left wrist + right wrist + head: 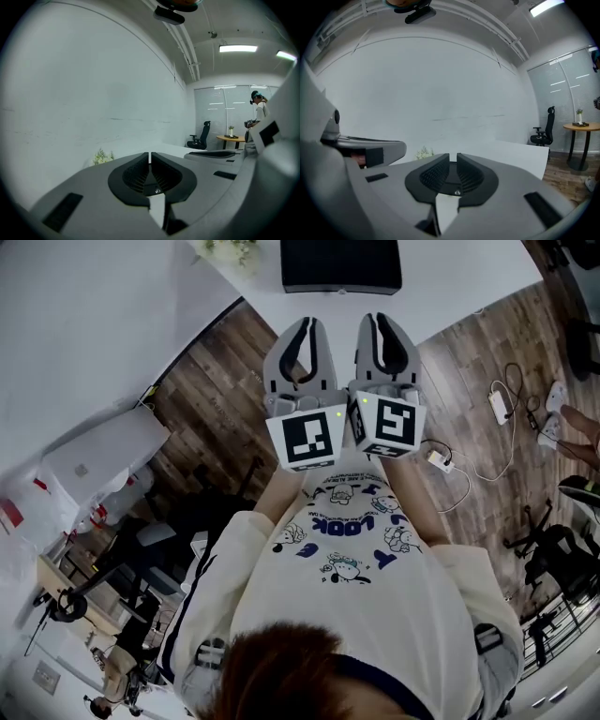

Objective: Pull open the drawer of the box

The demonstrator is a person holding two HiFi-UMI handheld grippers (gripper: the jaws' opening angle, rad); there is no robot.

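A black box (340, 265) stands on the white table (469, 277) at the top of the head view; I cannot make out its drawer. Both grippers are held side by side in the air in front of the person's chest, short of the table's edge and pointing toward the box. My left gripper (309, 324) has its jaws together with nothing between them, and its own view shows the left gripper (150, 157) aimed at the white wall. My right gripper (380, 321) is likewise shut and empty, and the right gripper (453, 158) faces the wall above the table (511, 152).
A small plant (228, 249) sits on the table left of the box. Cables and a power strip (439, 461) lie on the wooden floor (225, 409) at right. An office chair (201, 136), a round table (232, 138) and a person (258, 112) stand far off.
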